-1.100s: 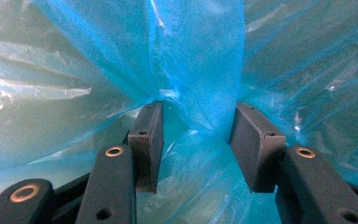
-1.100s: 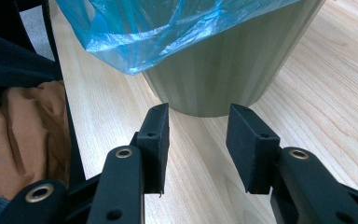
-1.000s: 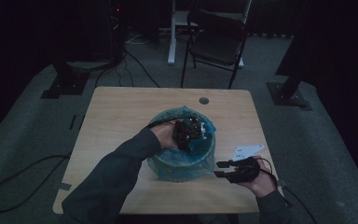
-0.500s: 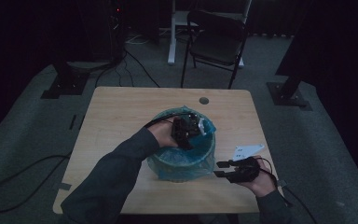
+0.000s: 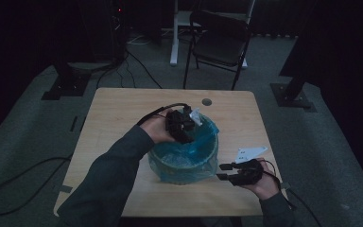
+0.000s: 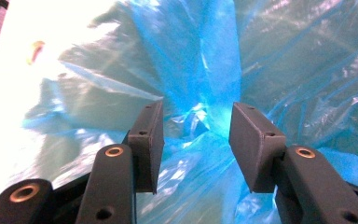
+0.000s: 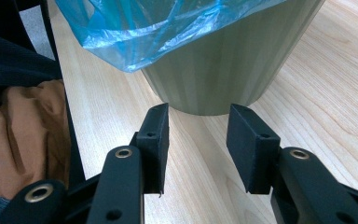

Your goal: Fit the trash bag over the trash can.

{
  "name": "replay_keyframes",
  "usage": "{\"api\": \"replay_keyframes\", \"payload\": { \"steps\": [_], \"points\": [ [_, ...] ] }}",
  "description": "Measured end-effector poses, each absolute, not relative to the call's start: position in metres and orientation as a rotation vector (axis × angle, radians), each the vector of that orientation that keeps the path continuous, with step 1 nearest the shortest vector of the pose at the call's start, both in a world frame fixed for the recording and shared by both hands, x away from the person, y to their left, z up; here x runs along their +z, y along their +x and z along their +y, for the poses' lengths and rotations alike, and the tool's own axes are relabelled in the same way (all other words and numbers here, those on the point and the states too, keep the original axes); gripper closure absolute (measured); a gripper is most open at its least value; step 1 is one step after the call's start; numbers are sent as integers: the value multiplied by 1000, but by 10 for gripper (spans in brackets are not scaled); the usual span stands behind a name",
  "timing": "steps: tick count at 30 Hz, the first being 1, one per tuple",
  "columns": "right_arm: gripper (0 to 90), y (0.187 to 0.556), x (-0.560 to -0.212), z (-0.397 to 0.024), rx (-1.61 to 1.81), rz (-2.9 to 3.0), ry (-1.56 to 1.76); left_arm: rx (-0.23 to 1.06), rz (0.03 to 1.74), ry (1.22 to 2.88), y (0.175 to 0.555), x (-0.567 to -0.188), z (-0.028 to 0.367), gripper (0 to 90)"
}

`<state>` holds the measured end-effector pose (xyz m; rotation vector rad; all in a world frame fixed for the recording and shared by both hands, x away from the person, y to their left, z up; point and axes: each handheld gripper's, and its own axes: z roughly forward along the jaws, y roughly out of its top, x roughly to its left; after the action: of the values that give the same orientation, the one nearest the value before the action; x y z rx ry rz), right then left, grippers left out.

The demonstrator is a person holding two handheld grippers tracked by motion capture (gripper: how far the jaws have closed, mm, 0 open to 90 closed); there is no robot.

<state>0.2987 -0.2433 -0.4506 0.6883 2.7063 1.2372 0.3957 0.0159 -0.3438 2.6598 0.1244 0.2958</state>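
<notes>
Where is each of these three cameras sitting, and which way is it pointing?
High view: above the person's side, looking forward and down on the table; forearms, both hands, left gripper and right gripper show.
Left gripper view: rides that gripper, facing the blue bag; open jaws show.
Right gripper view: rides low over the table, facing the bin; open jaws and a sleeve show.
Shared: bag and bin.

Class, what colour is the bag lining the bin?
Blue bag; the left gripper view shows it best.
</notes>
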Motion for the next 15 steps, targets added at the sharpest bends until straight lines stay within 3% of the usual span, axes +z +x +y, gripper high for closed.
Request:
{"api": "replay_keyframes", "payload": {
  "steps": [15],
  "points": [
    [588, 299, -451, -244, 1238, 2706, 694, 373, 225, 2572, 401, -326, 54, 553]
  ]
}}
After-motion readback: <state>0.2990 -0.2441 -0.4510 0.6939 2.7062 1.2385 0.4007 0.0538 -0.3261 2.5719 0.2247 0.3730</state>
